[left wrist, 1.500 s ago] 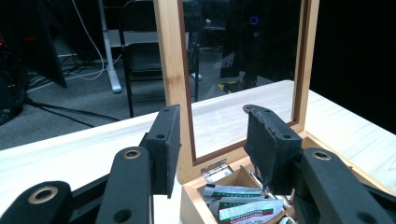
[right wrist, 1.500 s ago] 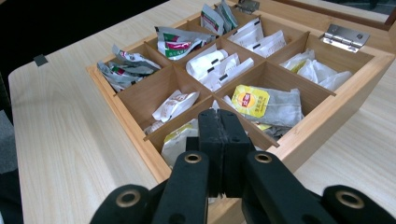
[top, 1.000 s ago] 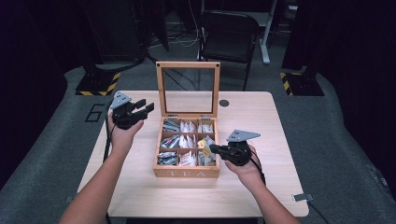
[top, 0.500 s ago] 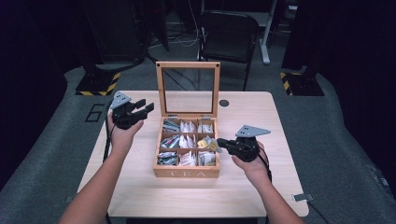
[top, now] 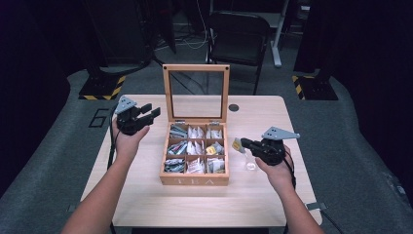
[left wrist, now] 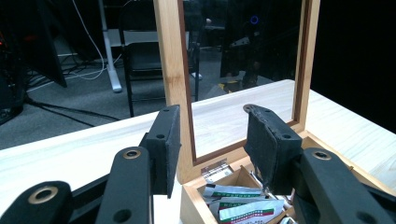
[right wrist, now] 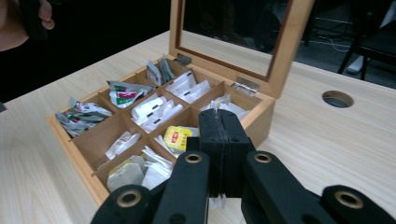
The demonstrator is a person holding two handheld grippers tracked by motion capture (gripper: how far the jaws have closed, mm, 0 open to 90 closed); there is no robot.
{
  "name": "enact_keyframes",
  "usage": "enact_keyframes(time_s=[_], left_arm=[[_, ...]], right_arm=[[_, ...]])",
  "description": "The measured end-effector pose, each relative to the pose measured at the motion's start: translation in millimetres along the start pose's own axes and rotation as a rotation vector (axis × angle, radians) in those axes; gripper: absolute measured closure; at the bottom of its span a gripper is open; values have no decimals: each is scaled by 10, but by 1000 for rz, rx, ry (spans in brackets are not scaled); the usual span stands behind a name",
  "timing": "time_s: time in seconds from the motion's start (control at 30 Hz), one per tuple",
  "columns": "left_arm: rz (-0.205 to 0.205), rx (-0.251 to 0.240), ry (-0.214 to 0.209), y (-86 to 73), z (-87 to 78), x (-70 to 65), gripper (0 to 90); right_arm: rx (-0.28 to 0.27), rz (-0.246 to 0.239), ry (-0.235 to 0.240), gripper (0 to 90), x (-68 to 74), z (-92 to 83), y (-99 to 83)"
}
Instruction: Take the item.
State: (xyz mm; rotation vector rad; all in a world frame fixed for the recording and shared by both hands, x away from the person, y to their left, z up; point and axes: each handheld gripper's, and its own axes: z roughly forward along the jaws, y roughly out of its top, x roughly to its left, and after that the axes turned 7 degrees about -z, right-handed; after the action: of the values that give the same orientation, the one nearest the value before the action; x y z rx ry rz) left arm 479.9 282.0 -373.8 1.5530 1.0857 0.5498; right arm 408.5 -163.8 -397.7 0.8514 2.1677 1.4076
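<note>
Your right gripper [top: 242,143], just right of the wooden tea box [top: 195,179], has its jaws pressed together on one yellow-tagged tea bag [top: 237,145], held above the table [top: 146,204]; from the right gripper view the bag itself is mostly hidden behind the jaws. The one box has nine compartments of packets, too jumbled to count, and its glass lid [top: 197,92] stands upright. Your left gripper [top: 148,115], just left of the lid, holds its jaws apart with nothing between them. One round hole [top: 234,107] lies behind the box's right corner.

Dark lab: hazard-striped stands [top: 101,88], floor cables [top: 195,39].
</note>
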Motion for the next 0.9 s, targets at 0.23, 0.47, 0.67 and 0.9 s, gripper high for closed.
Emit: enact_keyframes(time_s=[0.23, 0.47, 0.67, 0.9], left_arm=[[3, -1, 1, -2, 2, -4, 551], [1, 0, 3, -5, 3, -1, 551], [1, 2, 2, -7, 5, -5, 551], [2, 3, 1, -14, 15, -13, 551]], right_arm=[[-7, 9, -35, 898, -78, -89, -24], [-1, 15, -68, 898, -149, -188, -87], [6, 23, -92, 898, -196, -242, -165], [15, 29, -108, 898, -217, -250, -246]])
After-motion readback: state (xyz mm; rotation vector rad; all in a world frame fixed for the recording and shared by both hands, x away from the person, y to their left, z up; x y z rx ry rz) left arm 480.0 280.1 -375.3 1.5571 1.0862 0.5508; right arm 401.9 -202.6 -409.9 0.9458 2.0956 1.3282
